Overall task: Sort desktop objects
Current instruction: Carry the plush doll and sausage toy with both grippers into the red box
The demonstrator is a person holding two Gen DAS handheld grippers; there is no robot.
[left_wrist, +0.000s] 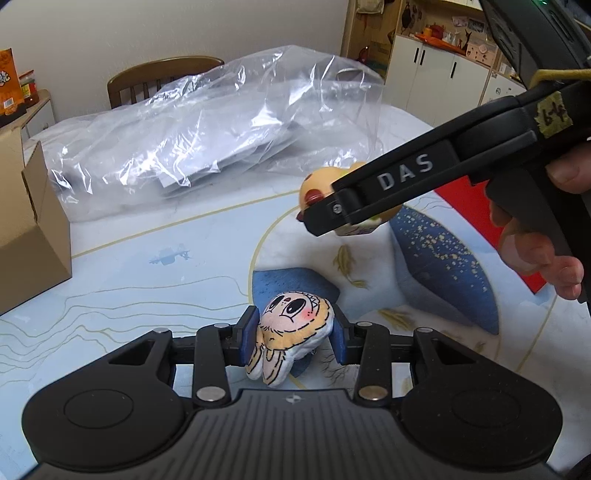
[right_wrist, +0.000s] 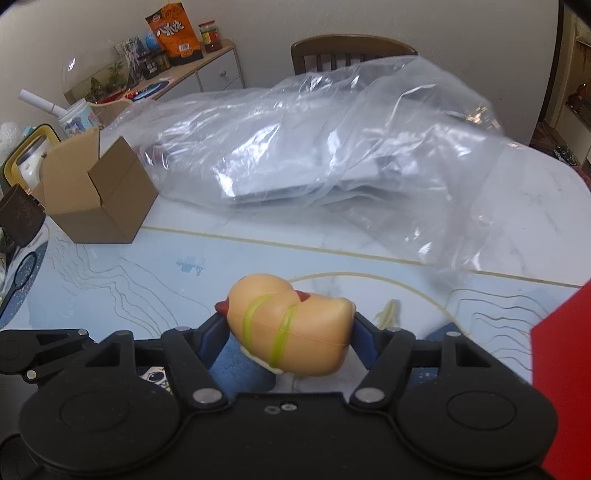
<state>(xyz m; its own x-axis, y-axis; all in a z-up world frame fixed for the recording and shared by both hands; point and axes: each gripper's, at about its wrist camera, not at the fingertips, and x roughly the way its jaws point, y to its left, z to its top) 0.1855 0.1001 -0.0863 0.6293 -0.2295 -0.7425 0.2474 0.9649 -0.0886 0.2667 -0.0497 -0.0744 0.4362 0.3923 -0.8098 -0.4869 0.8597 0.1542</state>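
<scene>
Left wrist view: left of the plastic bag (left_wrist: pixel 207 122) stands a cardboard box (left_wrist: pixel 29 229). Below the bag, the left gripper (left_wrist: pixel 293 338) is clamped on a plush doll (left_wrist: pixel 291 328) on the table (left_wrist: pixel 147 266). Right of the doll, the right gripper (left_wrist: pixel 343 214) holds a hot-dog toy (right_wrist: pixel 291 328) above the table.

Home dining rm — wooden chair (right_wrist: pixel 352 50), snack bag (right_wrist: pixel 173 33), white cabinets (left_wrist: pixel 436 79).
</scene>
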